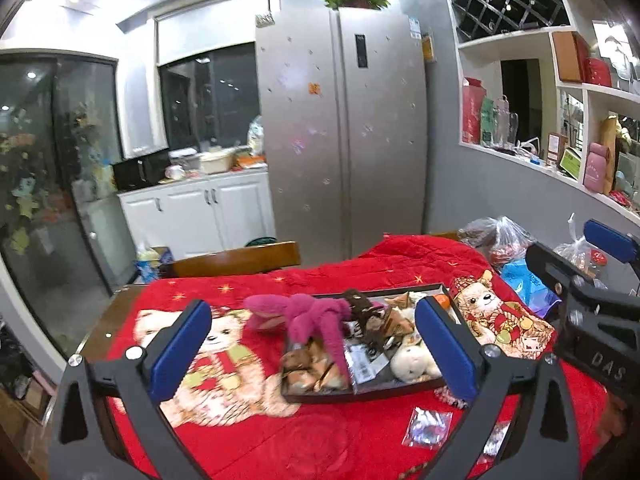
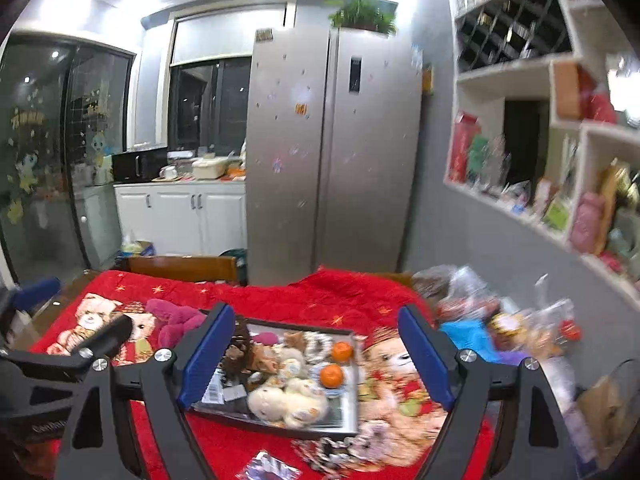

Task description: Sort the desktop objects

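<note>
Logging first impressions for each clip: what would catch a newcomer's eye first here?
The bright red blanket printed with cartoon bears covers the table, and a dark tray packed with small toys and snacks sits in the middle. A magenta plush toy sprawls over the tray's far left edge, and two oranges lie in its right half. Both grippers, left gripper and right gripper, hover open before it.

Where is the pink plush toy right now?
In the left wrist view the pink plush toy drapes over the back-left corner of the dark tray, partly on the red blanket, beside a brown plush.
</note>
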Tool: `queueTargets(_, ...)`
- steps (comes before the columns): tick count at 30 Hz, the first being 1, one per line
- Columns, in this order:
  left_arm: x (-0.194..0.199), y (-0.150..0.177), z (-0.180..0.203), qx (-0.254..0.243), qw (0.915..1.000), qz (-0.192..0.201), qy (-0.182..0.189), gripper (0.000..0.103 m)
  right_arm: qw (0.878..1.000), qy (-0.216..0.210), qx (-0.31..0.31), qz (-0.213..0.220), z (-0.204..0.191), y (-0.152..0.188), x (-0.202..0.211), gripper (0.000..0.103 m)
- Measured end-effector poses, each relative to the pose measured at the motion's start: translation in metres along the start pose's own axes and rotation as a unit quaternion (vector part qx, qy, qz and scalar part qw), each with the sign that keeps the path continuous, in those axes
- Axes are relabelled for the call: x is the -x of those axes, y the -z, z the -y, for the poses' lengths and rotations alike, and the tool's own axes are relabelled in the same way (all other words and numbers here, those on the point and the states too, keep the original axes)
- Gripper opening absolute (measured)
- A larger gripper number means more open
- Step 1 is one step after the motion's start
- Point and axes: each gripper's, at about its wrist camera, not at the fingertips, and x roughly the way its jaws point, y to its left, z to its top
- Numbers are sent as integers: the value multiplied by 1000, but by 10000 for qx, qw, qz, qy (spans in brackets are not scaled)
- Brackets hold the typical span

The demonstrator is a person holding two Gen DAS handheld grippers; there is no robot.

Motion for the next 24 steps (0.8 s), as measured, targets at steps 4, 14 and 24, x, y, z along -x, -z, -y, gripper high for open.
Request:
queueTargets(4,41,18,-4,172,9998,-15,32,103,9998,-62,111,131,-8,13,47,86)
queueTargets(14,116,120,0,345,9990,-228,167,103,9992,-78,-383,-130,-7,90,122,86)
queueTargets(24,148,183,0,427,9985,-313,137,103,9983,205,-167,-522,-22,161,148,86)
